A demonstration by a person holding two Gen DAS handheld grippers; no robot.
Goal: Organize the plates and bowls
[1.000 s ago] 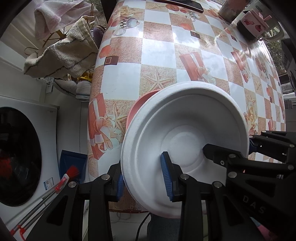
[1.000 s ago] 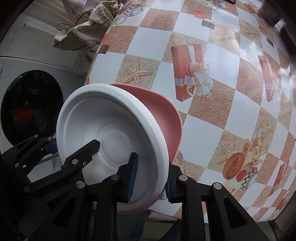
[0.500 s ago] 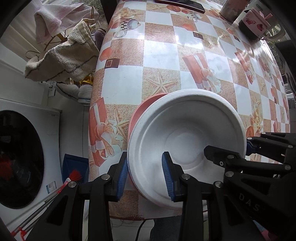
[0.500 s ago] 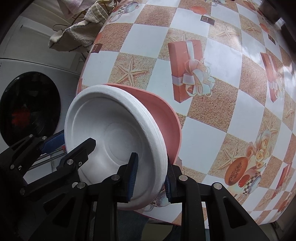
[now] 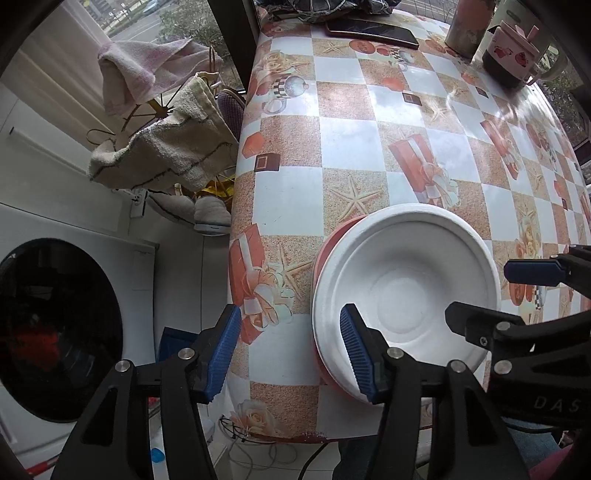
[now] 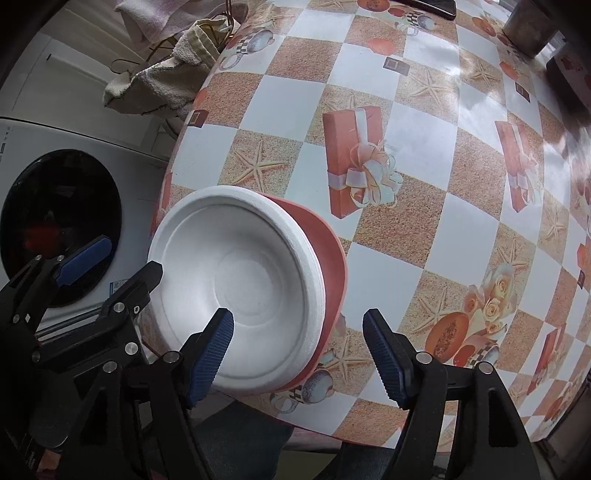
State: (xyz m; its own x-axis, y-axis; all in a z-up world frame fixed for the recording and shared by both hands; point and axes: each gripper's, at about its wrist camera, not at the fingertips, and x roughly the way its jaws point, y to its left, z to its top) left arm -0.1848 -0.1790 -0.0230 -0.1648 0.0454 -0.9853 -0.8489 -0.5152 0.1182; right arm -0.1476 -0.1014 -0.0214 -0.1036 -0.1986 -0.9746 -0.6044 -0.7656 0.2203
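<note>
The white paper bowl [image 5: 406,291] sits nested in a pink plate [image 6: 330,254], apparently flat, at the table's [image 5: 343,122] near edge. Both the left gripper [image 5: 291,347] and right gripper [image 6: 299,350] have just been opening, their jaws released, straddling the bowl's rim.

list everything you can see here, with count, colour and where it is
white bowl: 1, white, nested in the pink bowl near the table's near edge
pink bowl: 1, pink, under the white bowl
table: 1, orange and white checked cloth
phone: 1, dark, far end of the table
mug: 1, white with red print, far right
towels: 2, pink and beige, on a rack left of the table
washing machine: 1, white, lower left
left gripper: black with blue pads, open, straddling the bowls' left rim
right gripper: same, open, straddling the right rim
</note>
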